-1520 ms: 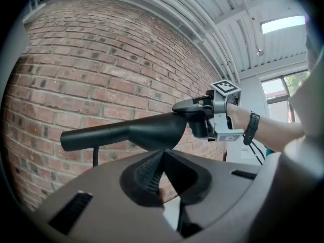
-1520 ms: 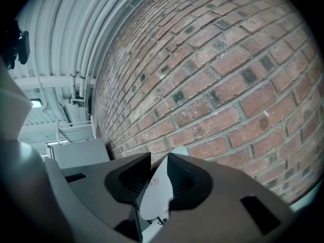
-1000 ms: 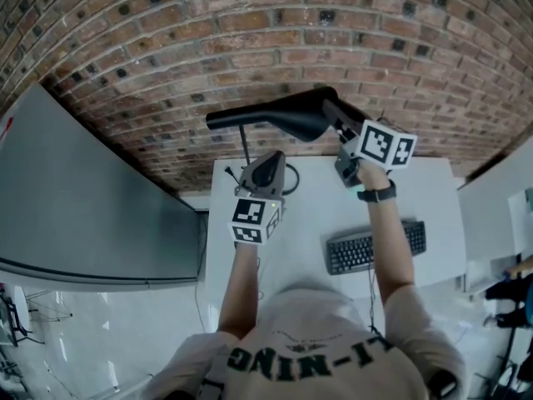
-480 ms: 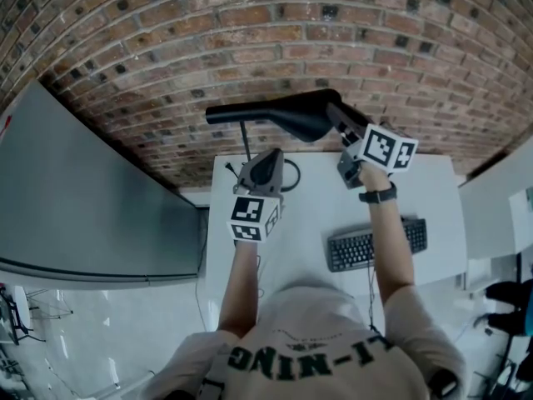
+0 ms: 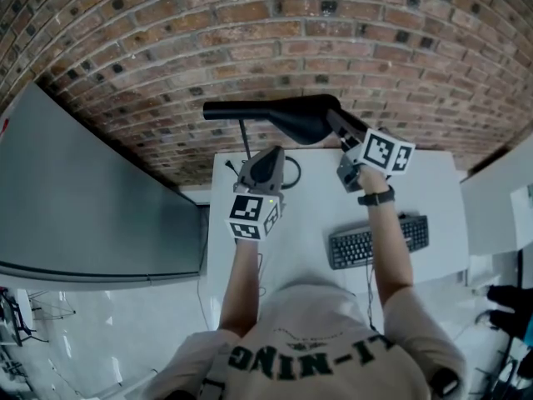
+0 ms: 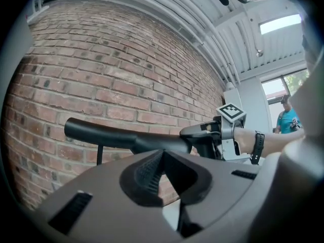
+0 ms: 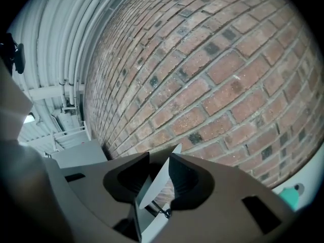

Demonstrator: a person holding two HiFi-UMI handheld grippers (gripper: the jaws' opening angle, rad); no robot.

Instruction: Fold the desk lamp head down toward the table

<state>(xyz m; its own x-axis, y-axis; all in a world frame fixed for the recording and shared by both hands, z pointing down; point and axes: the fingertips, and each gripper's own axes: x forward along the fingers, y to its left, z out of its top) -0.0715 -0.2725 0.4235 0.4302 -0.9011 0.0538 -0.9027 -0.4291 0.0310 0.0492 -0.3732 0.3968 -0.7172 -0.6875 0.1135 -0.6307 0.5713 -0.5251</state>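
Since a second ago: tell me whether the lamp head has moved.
Yes. The lamp head has tipped down: its wide end now sits closer to the back edge of the table than a second ago.

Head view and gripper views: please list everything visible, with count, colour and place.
desk lamp: one, black, at the table's far edge, head about level above it
table: one, white, against the wall
keyboard: one, dark grey, on the table's right part
brick wall: one, red-brown, behind the table
panel: one, grey, left of the table
bystander: one, teal shirt, far right, left gripper view
watch: one, black, right wrist
left gripper: one, grey, beside the lamp's stem, fingers together, empty
right gripper: one, grey, at the lamp head's wide end, which is between its fingers; they have just been opening
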